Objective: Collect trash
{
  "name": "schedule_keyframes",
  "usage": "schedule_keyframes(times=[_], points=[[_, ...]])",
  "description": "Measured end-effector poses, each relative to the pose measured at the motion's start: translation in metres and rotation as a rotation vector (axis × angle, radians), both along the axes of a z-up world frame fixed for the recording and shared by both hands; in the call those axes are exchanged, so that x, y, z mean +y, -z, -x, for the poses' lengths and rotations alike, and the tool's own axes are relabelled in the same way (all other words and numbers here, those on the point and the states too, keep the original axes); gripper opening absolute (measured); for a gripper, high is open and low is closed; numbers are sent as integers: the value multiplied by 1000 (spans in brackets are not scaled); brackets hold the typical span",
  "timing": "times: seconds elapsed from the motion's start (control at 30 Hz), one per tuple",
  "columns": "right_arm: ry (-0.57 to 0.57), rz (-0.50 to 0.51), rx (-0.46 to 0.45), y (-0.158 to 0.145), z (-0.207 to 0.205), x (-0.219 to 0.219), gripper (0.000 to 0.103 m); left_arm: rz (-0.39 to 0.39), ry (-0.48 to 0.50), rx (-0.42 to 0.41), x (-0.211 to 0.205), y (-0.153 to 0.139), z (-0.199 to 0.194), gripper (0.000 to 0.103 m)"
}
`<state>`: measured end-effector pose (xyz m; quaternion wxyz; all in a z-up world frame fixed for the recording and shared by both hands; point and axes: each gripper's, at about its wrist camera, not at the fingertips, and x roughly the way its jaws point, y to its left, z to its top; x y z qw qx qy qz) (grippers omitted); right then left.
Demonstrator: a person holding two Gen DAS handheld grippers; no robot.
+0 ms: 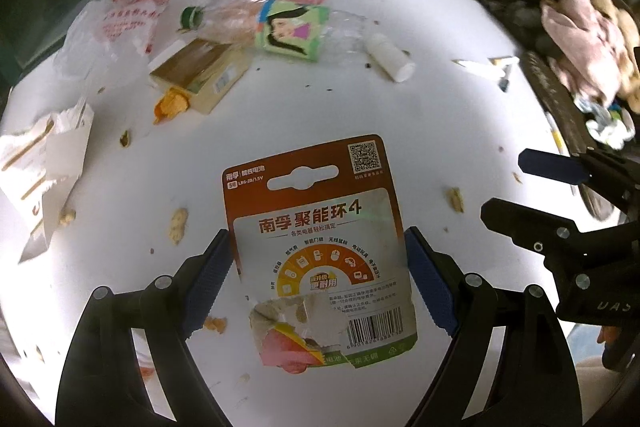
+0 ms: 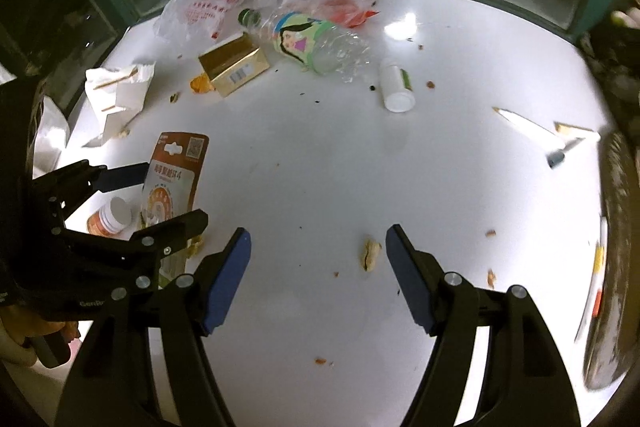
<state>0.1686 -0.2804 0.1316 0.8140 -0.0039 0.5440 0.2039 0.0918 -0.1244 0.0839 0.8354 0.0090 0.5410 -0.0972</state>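
A torn red-and-white battery card hangs between the blue pads of my left gripper, which is shut on its two side edges and holds it above the white table. The right wrist view shows the same card raised at the left in my left gripper. My right gripper is open over the table with nothing between its fingers. A peanut shell lies on the table just inside its right finger. In the left wrist view my right gripper shows at the right edge.
At the far side lie a crushed plastic bottle, a gold carton, plastic bags, a small white bottle and a paper wrapper. An orange jar lies below the card. A dark bag with pink things borders the right. Crumbs are scattered.
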Motion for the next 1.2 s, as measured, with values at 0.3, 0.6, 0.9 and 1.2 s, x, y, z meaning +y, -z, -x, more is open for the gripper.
schedule_keyframes(times=[0.3, 0.6, 0.9, 1.2], points=[[147, -3, -22, -9, 38, 1, 67, 19, 144, -20, -5, -8, 14, 83], [268, 28, -10, -11, 77, 2, 67, 52, 279, -4, -13, -7, 29, 83], [289, 32, -59, -21, 96, -14, 67, 42, 315, -48, -35, -22, 44, 83], [356, 25, -85, -30, 134, -61, 67, 31, 386, -68, -90, -36, 75, 83]])
